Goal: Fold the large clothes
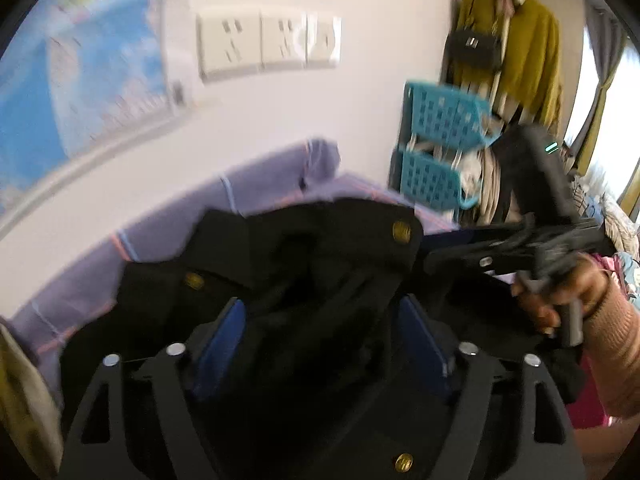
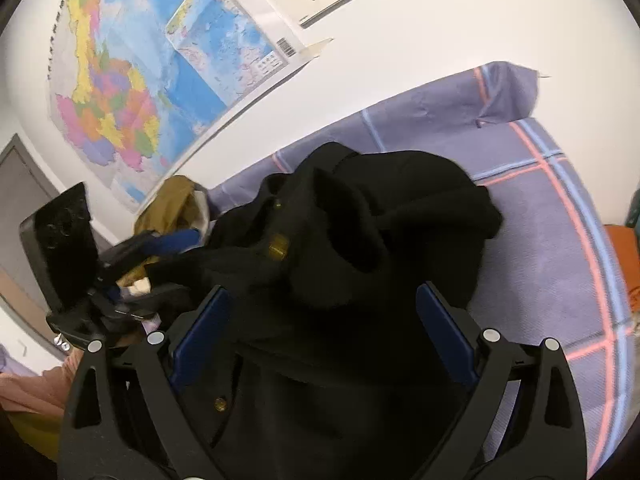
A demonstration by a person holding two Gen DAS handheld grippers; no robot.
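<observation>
A black coat [image 1: 320,248] with gold buttons lies crumpled on a purple plaid bedsheet [image 1: 168,216]. My left gripper [image 1: 320,320] hovers low over it, its blue pads [image 1: 224,332] wide apart and open, with dark cloth lying loose between them. My right gripper [image 2: 324,320] is likewise open above the coat [image 2: 384,208], and its pads [image 2: 444,332] press on nothing. Each view shows the other gripper at the side: the right gripper [image 1: 452,250] in a hand with a pink sleeve, the left gripper [image 2: 176,266] at the coat's left edge.
The bedsheet [image 2: 540,240] meets a white wall with a map [image 2: 132,80] and sockets [image 1: 268,42]. Blue baskets [image 1: 444,144] and a hanging mustard coat [image 1: 524,52] stand at the right. An olive garment [image 2: 172,204] lies left of the coat, and something orange [image 2: 620,248] at the far right.
</observation>
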